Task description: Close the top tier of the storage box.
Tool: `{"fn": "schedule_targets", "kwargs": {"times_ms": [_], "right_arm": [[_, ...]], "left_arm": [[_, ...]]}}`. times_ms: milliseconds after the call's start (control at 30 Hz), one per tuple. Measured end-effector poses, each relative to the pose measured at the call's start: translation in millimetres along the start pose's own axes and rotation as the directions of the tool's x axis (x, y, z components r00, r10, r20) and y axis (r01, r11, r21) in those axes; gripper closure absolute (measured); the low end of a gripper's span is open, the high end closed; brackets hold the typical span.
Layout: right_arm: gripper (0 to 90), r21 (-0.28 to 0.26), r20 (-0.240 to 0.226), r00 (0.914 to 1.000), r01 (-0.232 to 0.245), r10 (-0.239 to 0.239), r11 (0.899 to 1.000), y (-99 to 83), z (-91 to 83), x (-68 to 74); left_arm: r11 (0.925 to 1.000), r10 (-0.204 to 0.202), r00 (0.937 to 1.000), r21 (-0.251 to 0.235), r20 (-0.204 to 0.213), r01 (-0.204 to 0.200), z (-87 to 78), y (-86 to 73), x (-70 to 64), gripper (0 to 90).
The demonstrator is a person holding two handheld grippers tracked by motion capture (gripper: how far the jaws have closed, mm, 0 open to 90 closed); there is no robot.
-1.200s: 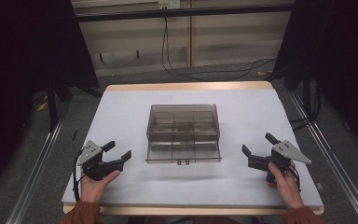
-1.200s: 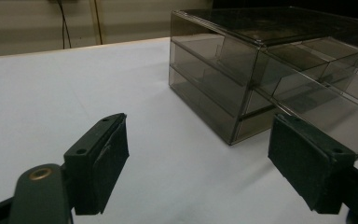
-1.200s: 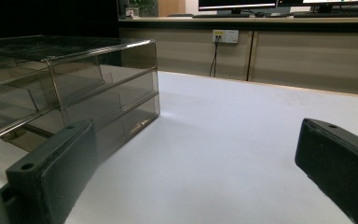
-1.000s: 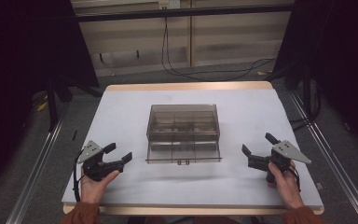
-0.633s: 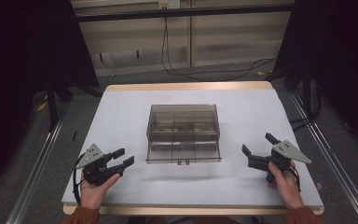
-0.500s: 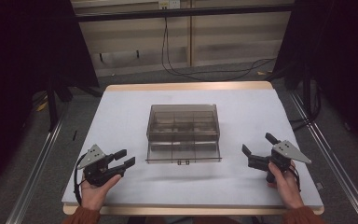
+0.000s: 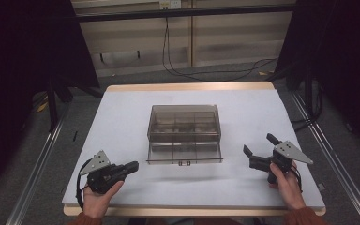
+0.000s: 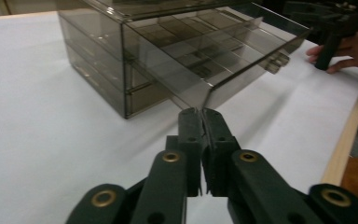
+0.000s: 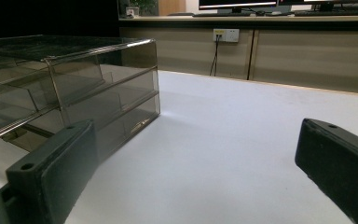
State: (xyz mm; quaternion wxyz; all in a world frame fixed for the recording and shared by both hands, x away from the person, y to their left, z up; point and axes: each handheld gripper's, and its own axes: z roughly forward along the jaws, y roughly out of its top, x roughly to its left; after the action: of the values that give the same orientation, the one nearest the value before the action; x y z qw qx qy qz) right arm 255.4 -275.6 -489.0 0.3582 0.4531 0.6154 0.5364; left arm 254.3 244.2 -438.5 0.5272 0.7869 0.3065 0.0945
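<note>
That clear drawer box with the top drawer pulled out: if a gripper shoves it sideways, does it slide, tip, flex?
The drawer box looks like thin rigid smoked plastic, so probably light and stiff. It sits flat and low on the smooth white table, so it would likely slide rather than tip. The pulled-out top drawer overhangs and may rattle or shift first.

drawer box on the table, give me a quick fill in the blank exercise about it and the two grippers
1. The left gripper has its jaws ____.
2. The right gripper has its jaws ____.
3. The top drawer of the clear drawer box is pulled ____.
4. The drawer box stands on a ____ table.

Missing words: shut; open; out; white
</note>
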Motion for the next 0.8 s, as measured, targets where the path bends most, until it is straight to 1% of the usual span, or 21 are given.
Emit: {"fn": "schedule_targets", "kwargs": {"times_ms": [33,200,267,300,367,467,500,567,633,700,800], "right_arm": [[0.0,0.002,-0.002,1.0000,0.002,-0.002,1.000,0.0,-0.2,0.0],[0.0,0.002,-0.002,1.0000,0.002,-0.002,1.000,0.0,-0.2,0.0],[0.0,0.002,-0.004,1.0000,0.006,-0.006,1.000,0.0,-0.2,0.0],[0.0,0.001,-0.001,1.0000,0.003,-0.003,1.000,0.0,-0.1,0.2],[0.0,0.001,-0.002,1.0000,0.003,-0.003,1.000,0.0,-0.1,0.0],[0.0,0.001,-0.001,1.0000,0.003,-0.003,1.000,0.0,-0.1,0.1],[0.0,0.001,-0.002,1.0000,0.002,-0.002,1.000,0.0,-0.1,0.1],[0.0,0.001,-0.002,1.0000,0.003,-0.003,1.000,0.0,-0.2,0.0],[0.0,0.001,-0.002,1.0000,0.003,-0.003,1.000,0.0,-0.1,0.0],[0.0,0.002,-0.003,1.0000,0.006,-0.006,1.000,0.0,-0.2,0.1],[0.0,0.002,-0.003,1.0000,0.006,-0.006,1.000,0.0,-0.2,0.1]], "left_arm": [[1.0000,0.004,1.0000,0.007,0.004,-0.004,0.6,0.1,-1.1,90.0],[0.9996,0.020,0.9993,0.021,0.030,-0.020,3.3,1.2,-5.2,90.0],[0.9996,0.017,0.9991,0.021,0.040,-0.018,4.4,1.5,-6.6,90.0],[0.9994,0.020,0.9987,0.029,0.047,-0.021,5.4,1.7,-7.5,90.0],[0.9989,0.026,0.9985,0.039,0.048,-0.028,6.5,2.0,-9.2,90.0],[0.9988,0.027,0.9973,0.040,0.068,-0.030,8.7,2.2,-11.1,90.0],[0.9984,0.034,0.9968,0.043,0.073,-0.037,9.5,2.4,-11.4,90.0],[0.9980,0.039,0.9963,0.047,0.076,-0.043,10.3,2.5,-12.2,90.0],[0.9978,0.040,0.9954,0.049,0.087,-0.044,12.3,2.7,-14.5,90.0],[0.9969,0.049,0.9943,0.056,0.094,-0.055,13.8,3.3,-15.7,90.0],[0.9963,0.055,0.9941,0.062,0.093,-0.061,14.6,3.8,-16.8,90.0]]}}
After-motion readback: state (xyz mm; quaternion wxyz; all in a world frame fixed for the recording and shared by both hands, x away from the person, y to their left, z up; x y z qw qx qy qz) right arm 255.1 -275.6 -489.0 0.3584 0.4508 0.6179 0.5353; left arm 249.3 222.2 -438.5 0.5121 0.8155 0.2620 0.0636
